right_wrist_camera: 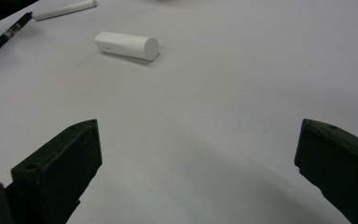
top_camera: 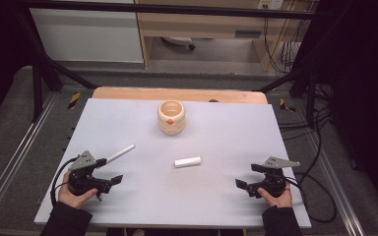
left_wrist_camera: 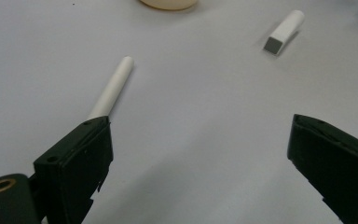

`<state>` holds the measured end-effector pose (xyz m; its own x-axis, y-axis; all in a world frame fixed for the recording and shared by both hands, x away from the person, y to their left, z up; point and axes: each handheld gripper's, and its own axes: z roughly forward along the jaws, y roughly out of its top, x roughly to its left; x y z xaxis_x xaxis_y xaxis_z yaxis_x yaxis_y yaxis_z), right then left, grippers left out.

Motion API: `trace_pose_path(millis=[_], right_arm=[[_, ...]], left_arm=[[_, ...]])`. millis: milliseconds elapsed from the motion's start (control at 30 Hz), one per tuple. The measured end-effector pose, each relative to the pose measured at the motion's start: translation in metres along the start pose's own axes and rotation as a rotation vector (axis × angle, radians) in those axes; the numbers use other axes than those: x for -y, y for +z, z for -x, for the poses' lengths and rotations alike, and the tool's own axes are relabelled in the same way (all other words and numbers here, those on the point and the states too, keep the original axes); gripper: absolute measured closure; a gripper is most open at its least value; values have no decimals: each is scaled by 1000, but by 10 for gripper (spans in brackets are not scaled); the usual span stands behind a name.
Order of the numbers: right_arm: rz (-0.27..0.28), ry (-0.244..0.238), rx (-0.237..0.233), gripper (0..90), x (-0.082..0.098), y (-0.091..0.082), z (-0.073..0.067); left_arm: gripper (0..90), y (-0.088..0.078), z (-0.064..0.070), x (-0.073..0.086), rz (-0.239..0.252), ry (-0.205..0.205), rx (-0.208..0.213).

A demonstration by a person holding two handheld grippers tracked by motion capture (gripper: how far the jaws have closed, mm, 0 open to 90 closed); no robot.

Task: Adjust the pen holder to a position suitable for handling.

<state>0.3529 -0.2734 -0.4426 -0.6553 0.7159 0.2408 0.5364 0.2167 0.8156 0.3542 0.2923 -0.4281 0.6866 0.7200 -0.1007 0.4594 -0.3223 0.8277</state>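
From the high view, the left gripper (top_camera: 109, 181) and right gripper (top_camera: 246, 186) rest near the tabletop's (top_camera: 226, 206) near corners, both spread wide and holding nothing. A cream cup (top_camera: 171, 117) stands toward the far edge, a thin white stick (top_camera: 120, 153) lies by the left edge, and a short white cylinder (top_camera: 187, 161) lies mid-tabletop.

In the left gripper view, the stick (left_wrist_camera: 112, 88) lies just ahead.

In the right gripper view, the cylinder (right_wrist_camera: 127, 45) lies farther off. Nothing seems begun; presumably a reach comes next.

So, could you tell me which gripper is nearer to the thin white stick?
Left. The left gripper sits just below the stick; the right gripper is far across the table.
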Motion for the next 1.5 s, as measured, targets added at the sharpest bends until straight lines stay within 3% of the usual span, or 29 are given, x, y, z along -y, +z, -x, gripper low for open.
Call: trace_pose_path(millis=[567,1500], right_arm=[[-8,-1,6,12,0,1,-1],[-15,-6,15,11,-1,2,-1]], left_arm=[[68,2,7,-12,-5,5,-8],[71,23,33,-65,-14,75,-31]])
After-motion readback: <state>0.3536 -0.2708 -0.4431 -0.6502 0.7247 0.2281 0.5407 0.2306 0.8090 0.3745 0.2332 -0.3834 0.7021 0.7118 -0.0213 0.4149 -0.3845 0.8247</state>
